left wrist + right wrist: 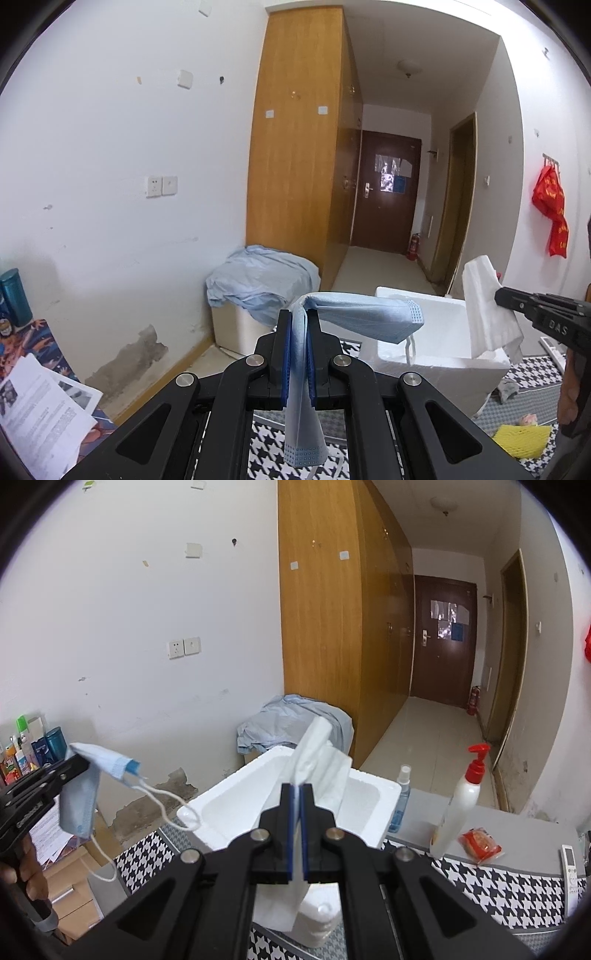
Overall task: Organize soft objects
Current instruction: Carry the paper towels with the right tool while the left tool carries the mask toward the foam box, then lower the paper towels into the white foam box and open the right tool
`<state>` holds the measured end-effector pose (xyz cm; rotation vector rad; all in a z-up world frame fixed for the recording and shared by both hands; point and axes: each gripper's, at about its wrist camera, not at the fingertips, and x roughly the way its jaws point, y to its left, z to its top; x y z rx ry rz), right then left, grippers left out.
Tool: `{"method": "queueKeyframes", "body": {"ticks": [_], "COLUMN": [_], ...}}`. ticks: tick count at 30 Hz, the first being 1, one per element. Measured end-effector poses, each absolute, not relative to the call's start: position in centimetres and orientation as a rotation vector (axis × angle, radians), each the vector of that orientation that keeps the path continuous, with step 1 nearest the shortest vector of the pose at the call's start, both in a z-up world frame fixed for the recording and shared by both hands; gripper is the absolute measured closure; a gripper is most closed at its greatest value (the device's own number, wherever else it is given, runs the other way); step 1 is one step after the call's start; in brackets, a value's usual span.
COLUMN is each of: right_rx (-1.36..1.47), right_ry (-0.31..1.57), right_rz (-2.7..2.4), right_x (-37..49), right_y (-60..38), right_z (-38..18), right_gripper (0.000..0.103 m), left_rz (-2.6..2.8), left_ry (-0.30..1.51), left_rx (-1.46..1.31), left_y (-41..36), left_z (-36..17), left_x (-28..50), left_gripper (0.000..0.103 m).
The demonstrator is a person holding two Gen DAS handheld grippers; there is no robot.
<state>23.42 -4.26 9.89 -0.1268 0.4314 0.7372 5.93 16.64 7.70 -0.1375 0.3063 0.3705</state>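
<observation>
Houndstooth-patterned counter (517, 882), partly hidden by both grippers. White foam box (364, 808), rigid, open-topped, near rim cut off. Left gripper (299, 314): jaws clamped on a pleated blue face mask (364, 314), ear loops dangling. Right gripper (296, 788): jaws pinching a limp white tissue (321, 760) above the box.

We see a houndstooth-patterned tabletop (498, 882) bearing a white foam box (369, 797), a lotion pump bottle (460, 801), a blue spray bottle (400, 797), a red packet (480, 843), and a remote control (570, 871).
</observation>
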Motion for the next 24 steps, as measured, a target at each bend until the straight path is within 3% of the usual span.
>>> {"method": "queueKeyframes", "body": {"ticks": [20, 21, 23, 24], "right_rx": [-0.139, -0.147, -0.151, -0.146], "right_ry": [0.533, 0.531, 0.531, 0.533], "right_rz": [0.695, 0.7, 0.707, 0.707], "right_x": [26.6, 26.6, 26.4, 26.5], "right_y": [-1.7, -1.6, -1.6, -1.6], "right_z": [7.7, 7.7, 7.7, 7.8], "right_gripper": [0.097, 0.095, 0.072, 0.047], "left_rz": [0.397, 0.397, 0.396, 0.395], "left_ry": [0.311, 0.31, 0.308, 0.307], "left_rx": [-0.161, -0.162, -0.163, -0.165], "left_y": [17.9, 17.9, 17.9, 17.9], "left_z": [7.5, 7.5, 7.7, 7.8], "left_x": [5.5, 5.5, 5.6, 5.7], "left_gripper": [0.095, 0.095, 0.095, 0.095]}}
